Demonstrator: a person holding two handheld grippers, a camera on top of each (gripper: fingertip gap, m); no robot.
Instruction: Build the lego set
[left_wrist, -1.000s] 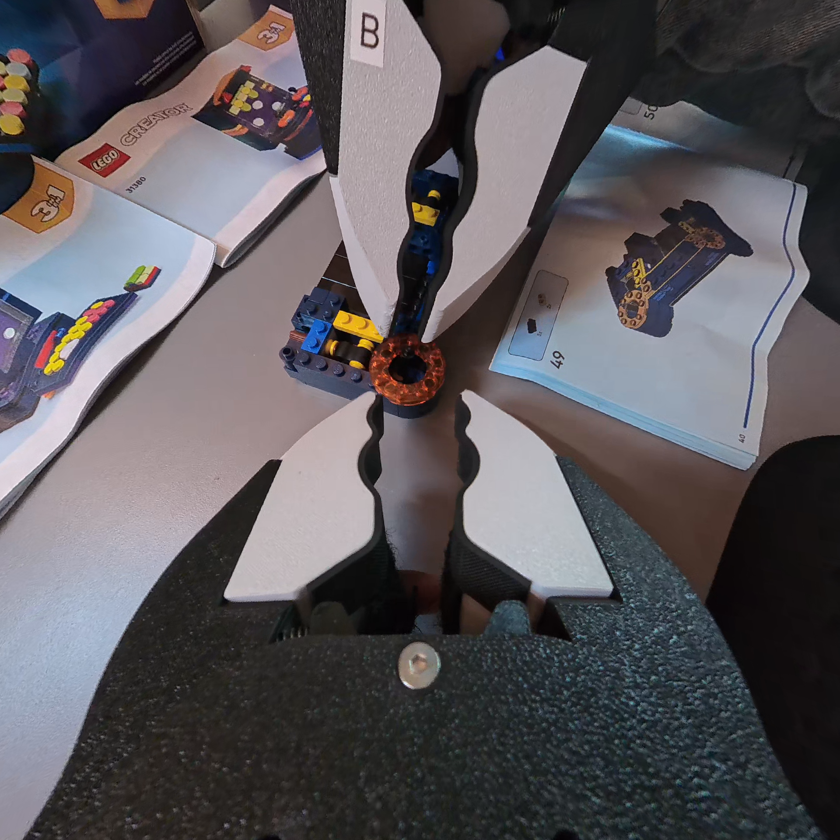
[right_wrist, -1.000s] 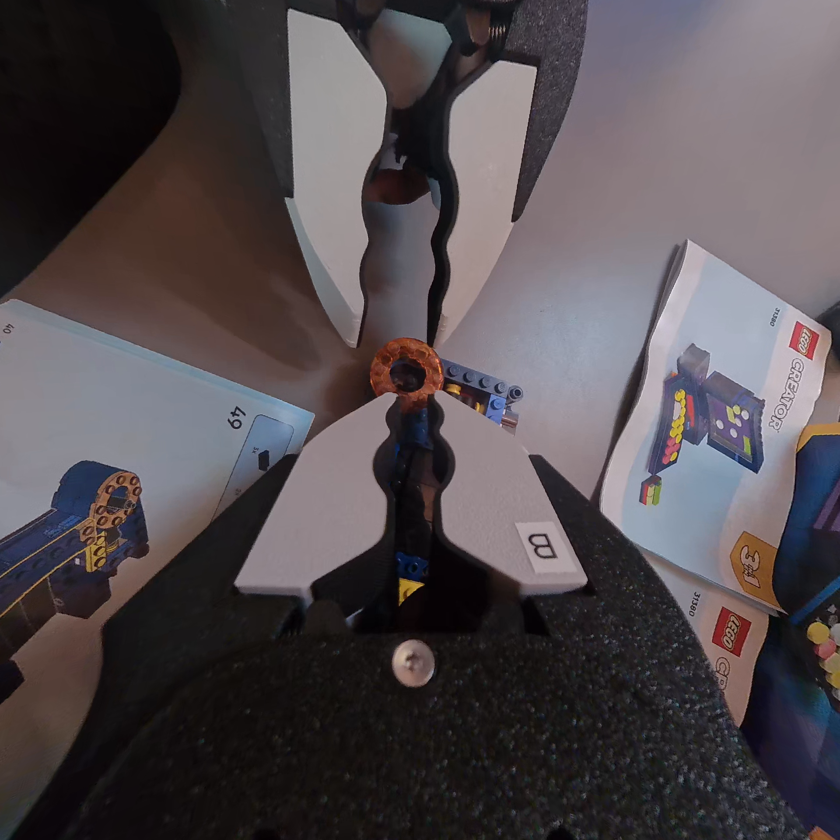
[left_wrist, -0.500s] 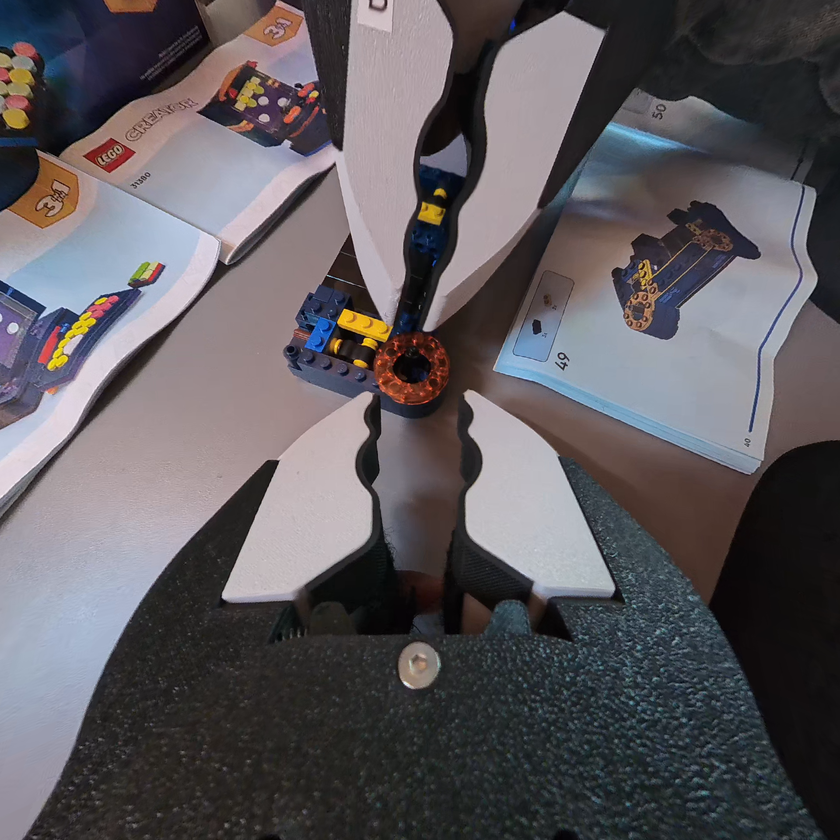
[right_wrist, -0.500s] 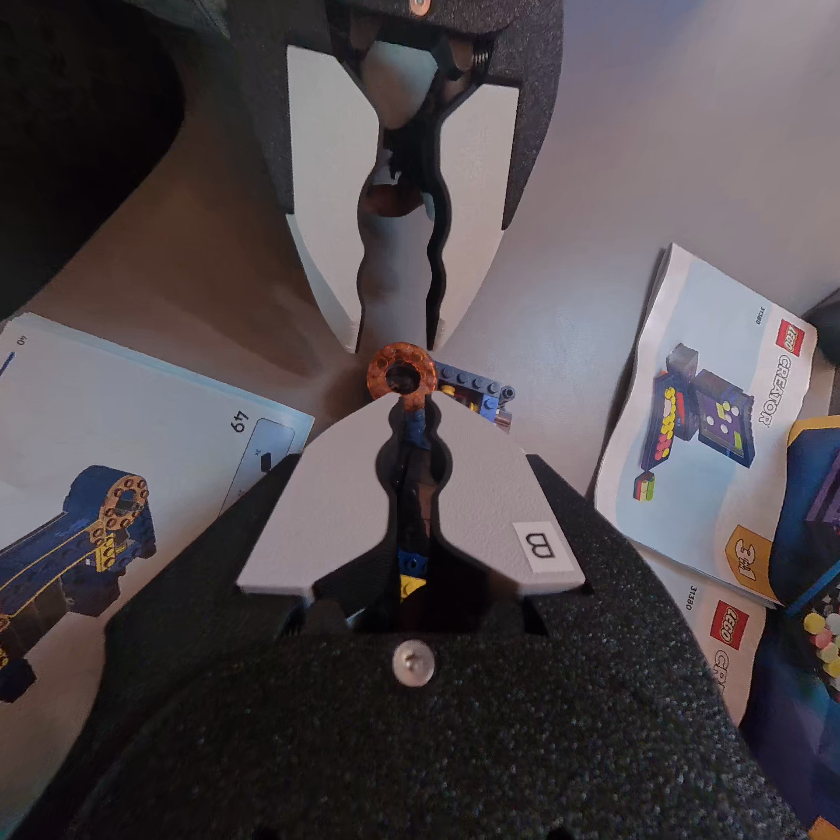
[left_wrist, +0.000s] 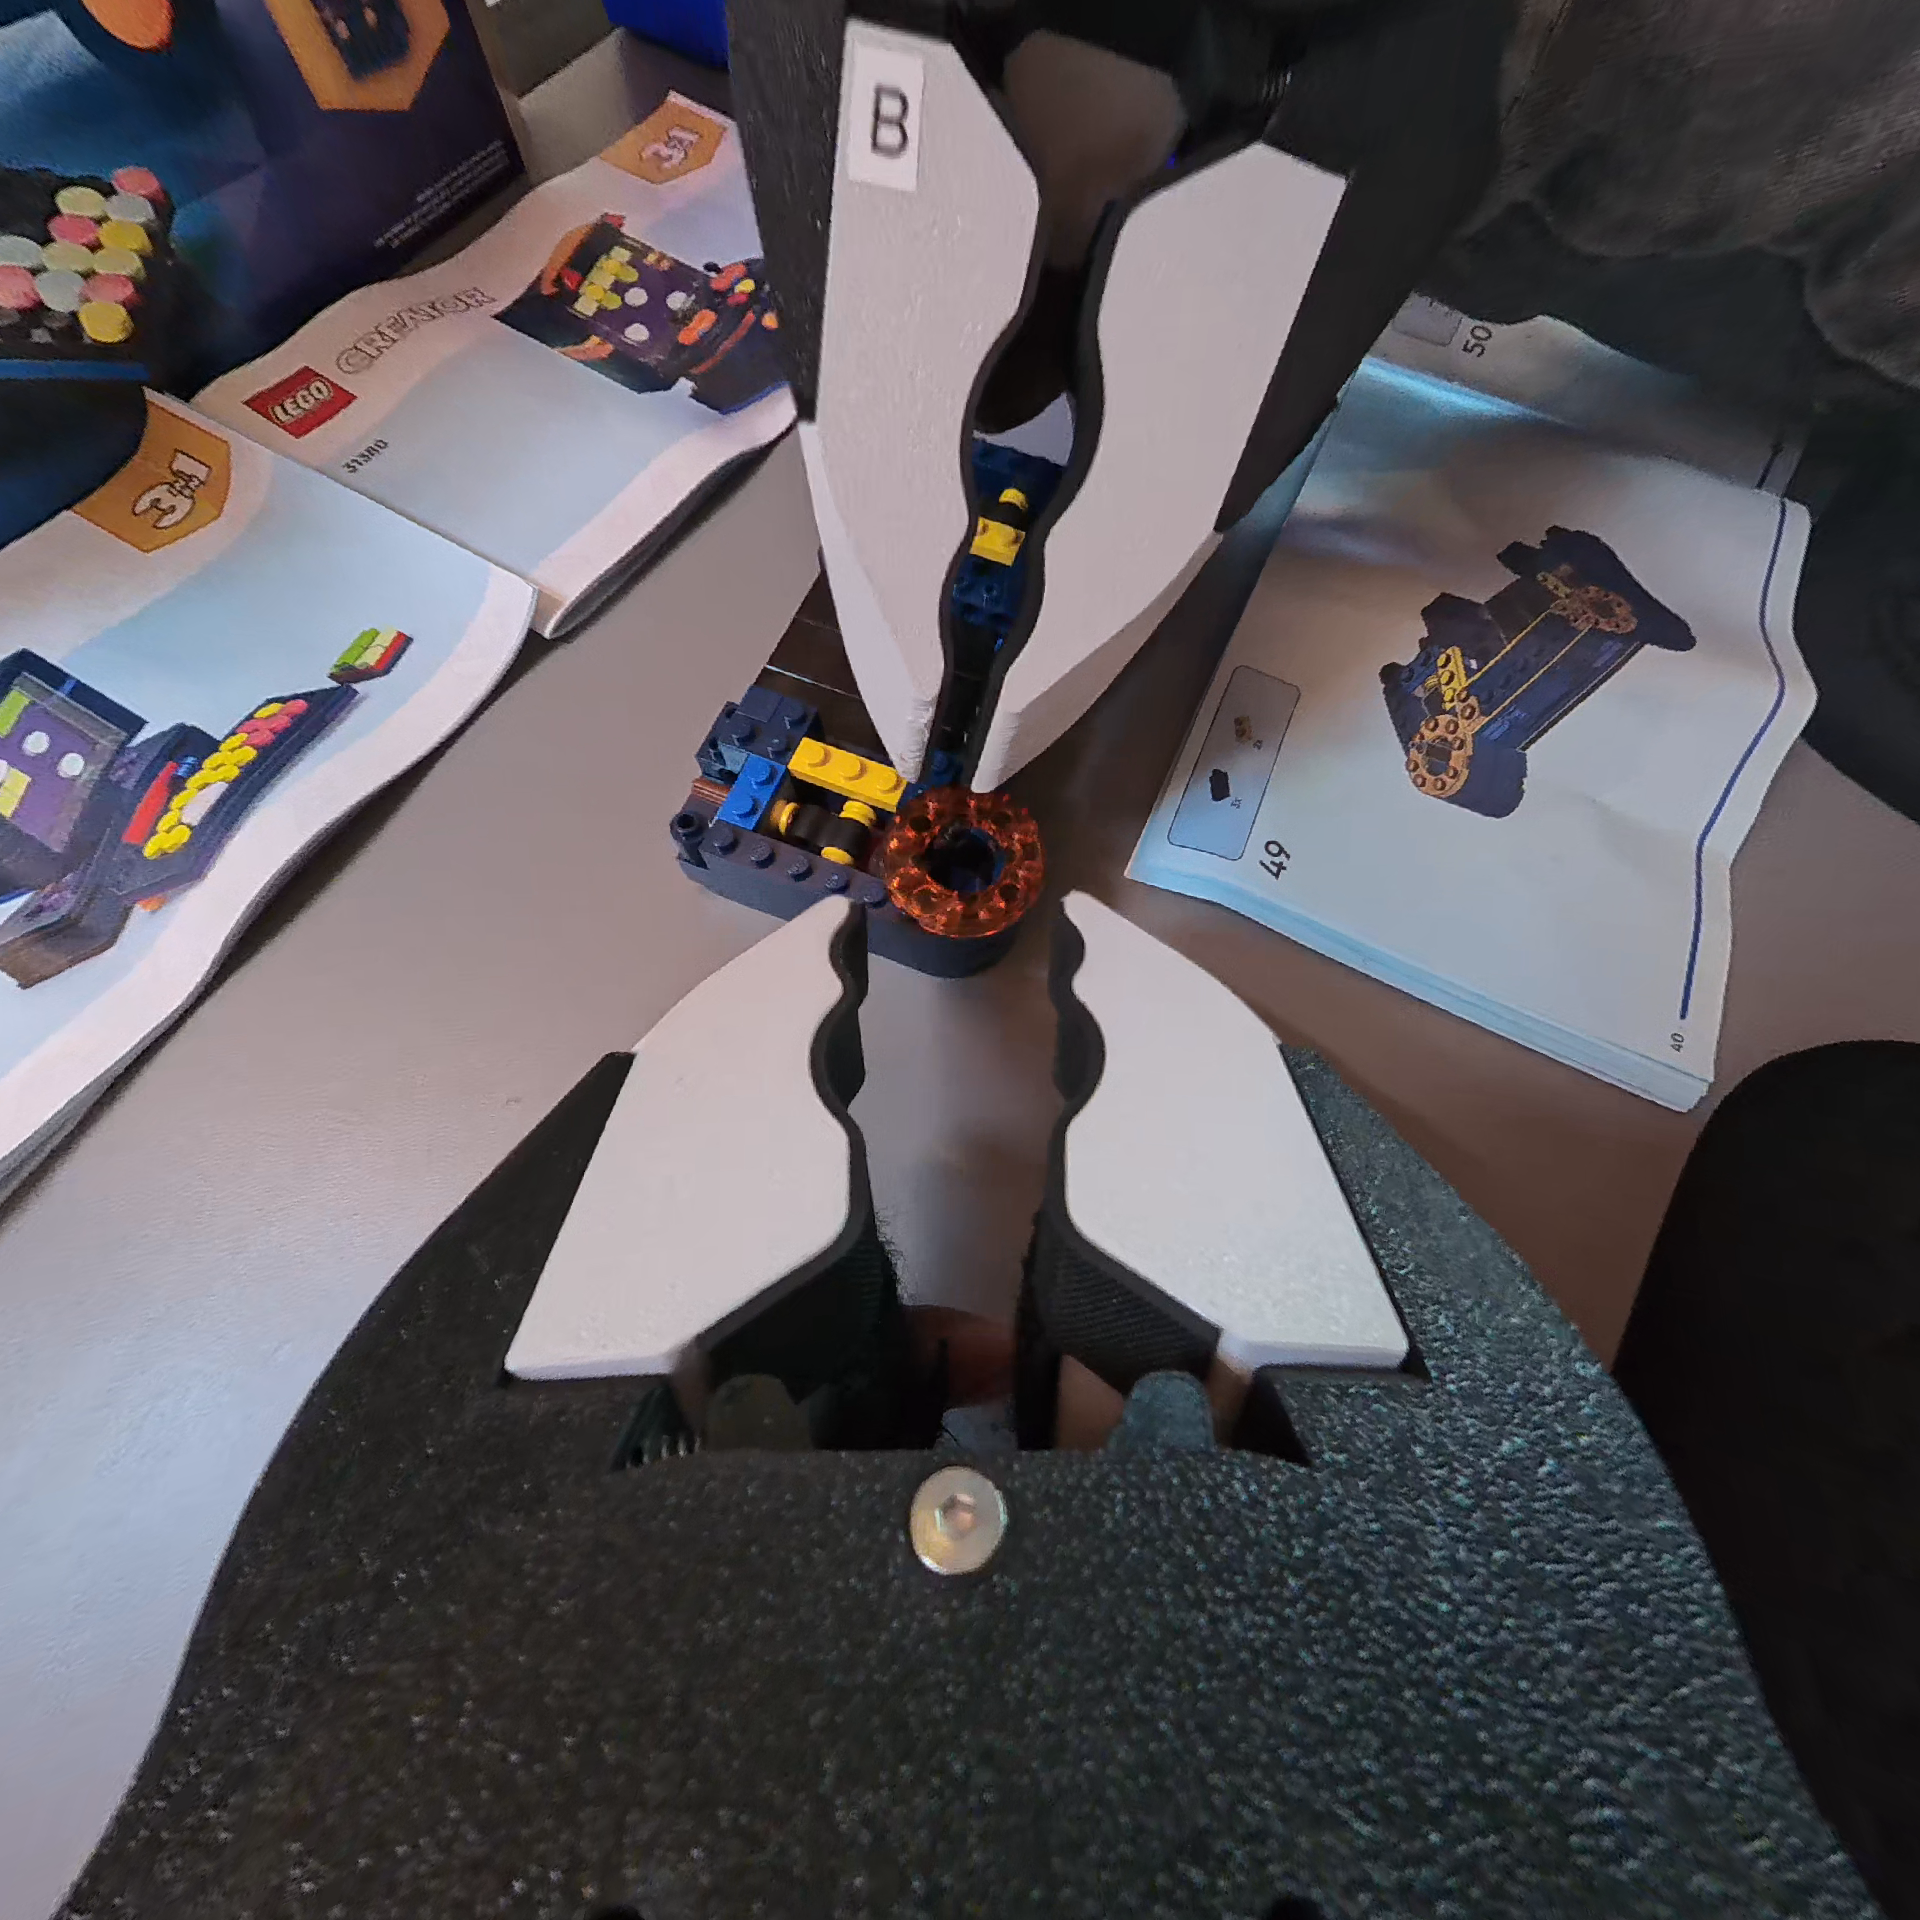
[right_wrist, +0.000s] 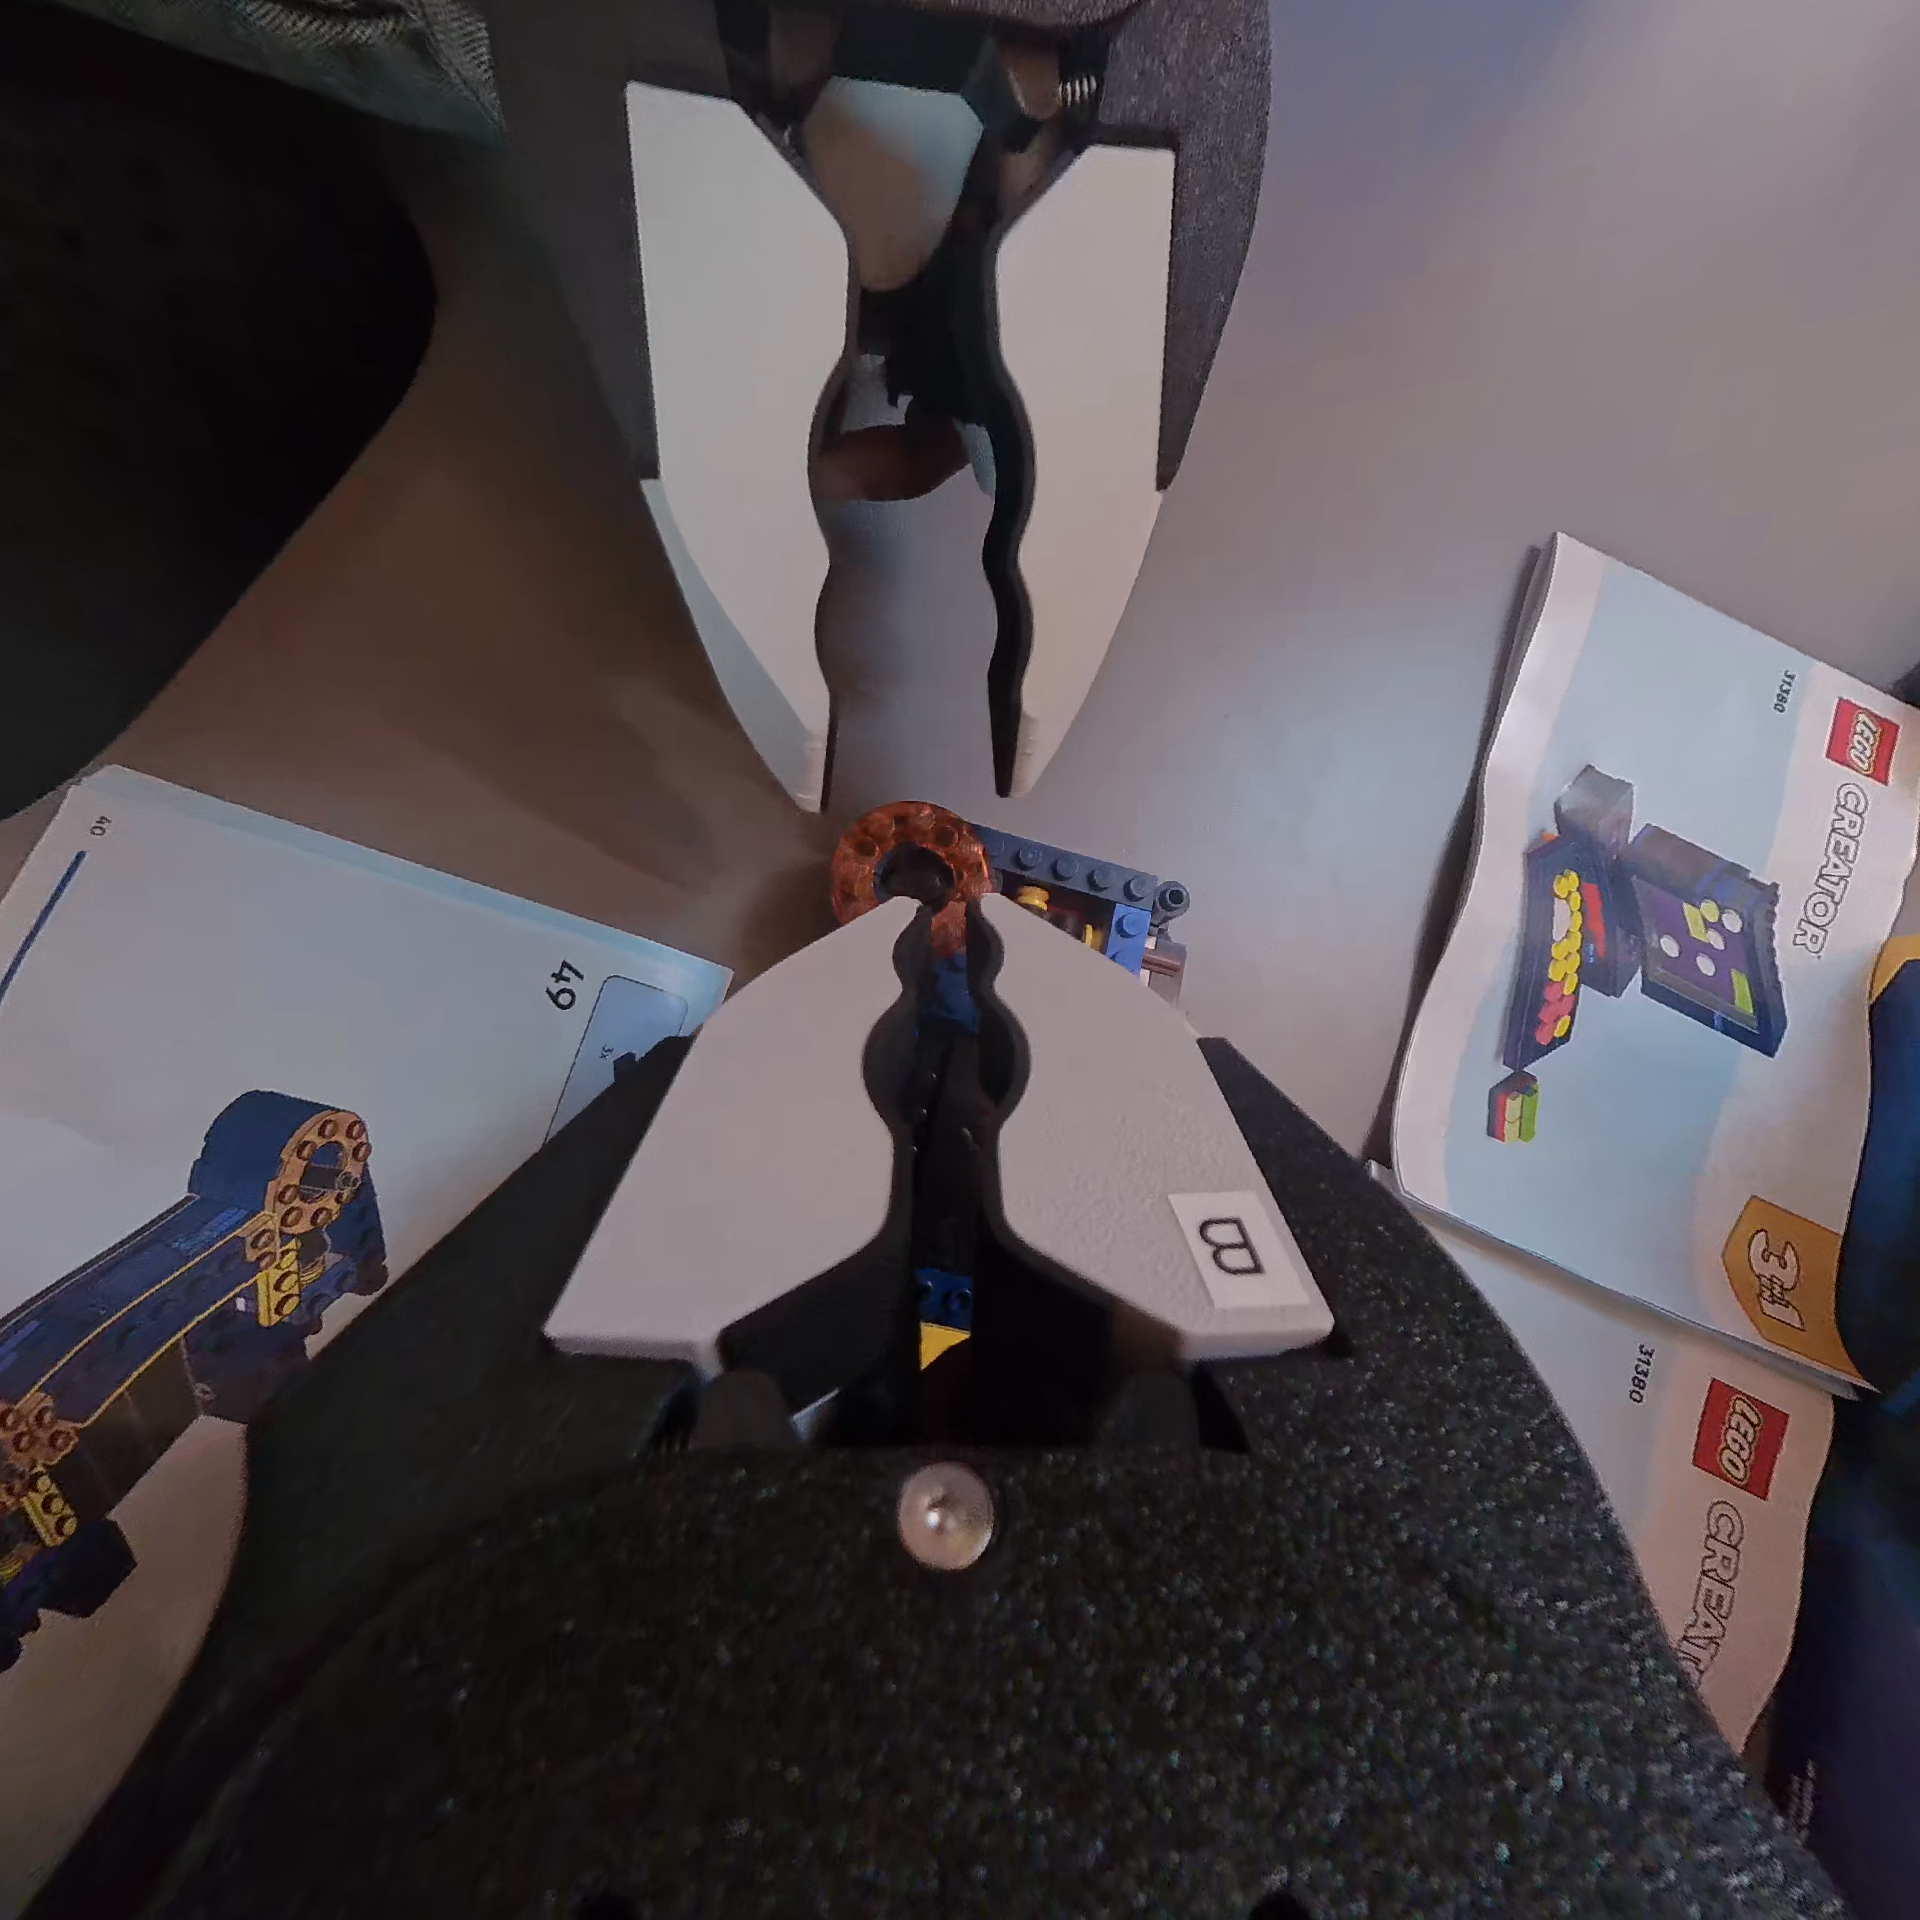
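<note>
We've got the small brick model (left_wrist: 821, 821) mid-table, stiff, light, apt to shed pieces, best held by its dark base, right gripper (right_wrist: 940, 909) clamped on its dark-blue wall behind the orange ring (left_wrist: 961, 862), left gripper (left_wrist: 961, 914) gaping empty just beside, booklets (left_wrist: 1455, 727) either side.

Dim warm light, wide-angle distortion, slight blur

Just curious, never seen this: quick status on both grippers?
Left gripper open, empty, short of transparent orange ring. Right gripper clamped on dark-blue brick model. Nothing between.
</note>
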